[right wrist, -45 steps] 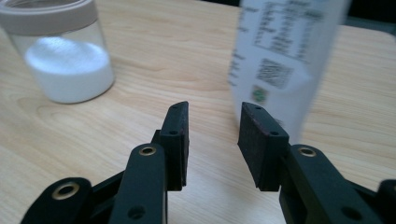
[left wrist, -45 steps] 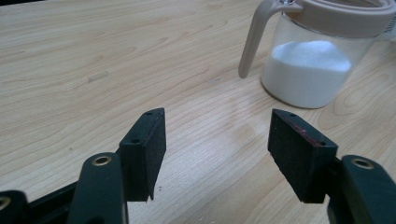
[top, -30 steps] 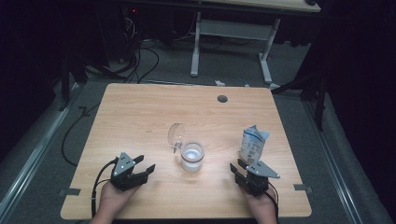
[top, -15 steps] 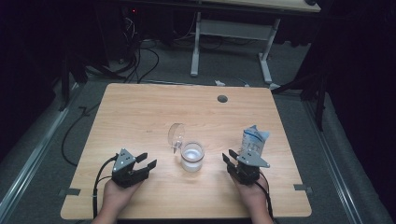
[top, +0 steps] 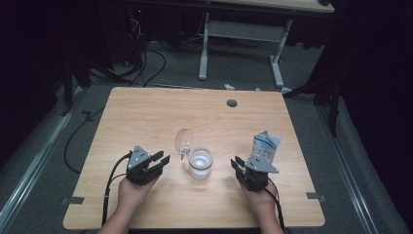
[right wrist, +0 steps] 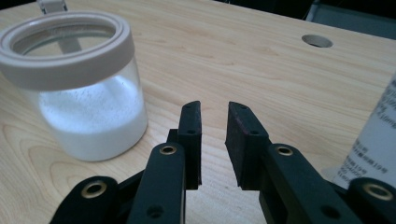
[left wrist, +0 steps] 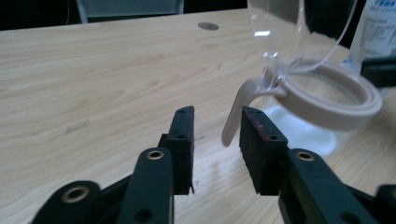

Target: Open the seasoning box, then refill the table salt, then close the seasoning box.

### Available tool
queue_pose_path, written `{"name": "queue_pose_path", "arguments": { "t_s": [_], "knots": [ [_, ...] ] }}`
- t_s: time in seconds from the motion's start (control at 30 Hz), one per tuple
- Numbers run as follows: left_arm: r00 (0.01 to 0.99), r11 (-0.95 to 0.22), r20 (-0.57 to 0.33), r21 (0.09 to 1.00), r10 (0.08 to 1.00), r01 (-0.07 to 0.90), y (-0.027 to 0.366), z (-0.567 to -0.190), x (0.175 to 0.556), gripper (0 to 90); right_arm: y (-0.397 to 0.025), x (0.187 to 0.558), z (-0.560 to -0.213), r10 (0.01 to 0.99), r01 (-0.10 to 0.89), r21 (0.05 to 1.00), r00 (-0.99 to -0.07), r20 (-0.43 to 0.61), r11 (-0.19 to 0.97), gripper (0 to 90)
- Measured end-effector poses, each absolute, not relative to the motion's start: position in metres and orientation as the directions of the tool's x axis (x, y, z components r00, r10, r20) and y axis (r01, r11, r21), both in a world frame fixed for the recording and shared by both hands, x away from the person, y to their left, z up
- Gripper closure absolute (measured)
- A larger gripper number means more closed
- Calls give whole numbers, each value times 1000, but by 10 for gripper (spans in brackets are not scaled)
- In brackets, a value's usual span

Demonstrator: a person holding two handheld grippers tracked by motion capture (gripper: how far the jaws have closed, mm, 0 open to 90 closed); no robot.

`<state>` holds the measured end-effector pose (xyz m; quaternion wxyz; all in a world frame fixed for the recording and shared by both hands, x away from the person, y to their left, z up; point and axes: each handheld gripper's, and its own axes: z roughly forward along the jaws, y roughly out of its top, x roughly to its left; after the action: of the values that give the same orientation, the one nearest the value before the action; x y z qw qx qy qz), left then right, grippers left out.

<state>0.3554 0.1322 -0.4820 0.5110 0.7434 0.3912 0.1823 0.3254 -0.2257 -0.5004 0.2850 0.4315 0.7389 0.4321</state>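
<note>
A wooden table (top: 146, 117) holds a white pouch (top: 265, 145) near its right edge and, at centre front, a glass jar (top: 200, 163) of white powder, its clear hinged lid (top: 183, 142) standing open. The left gripper (top: 163, 163) and right gripper (top: 237, 164) flank the jar, jaws parted and empty

Overhead light on pale wooden table (top: 146, 117); surroundings dark. Gripper views: near black jaws soft, slight glare on wood.
</note>
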Motion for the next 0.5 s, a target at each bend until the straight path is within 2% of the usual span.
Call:
{"name": "queue_pose_path", "arguments": {
  "t_s": [0.33, 0.5],
  "knots": [
    [606, -131, -161, 903, 779, 409, 121, -474, 366, 874, -213, 324, -507, 862, 400, 868, -503, -61, 294, 849],
    [615, -109, -174, 913, 769, 394, 116, -464, 369, 900, -207, 323, -509, 851, 400, 862, -521, -66, 311, 850]
  ]
}}
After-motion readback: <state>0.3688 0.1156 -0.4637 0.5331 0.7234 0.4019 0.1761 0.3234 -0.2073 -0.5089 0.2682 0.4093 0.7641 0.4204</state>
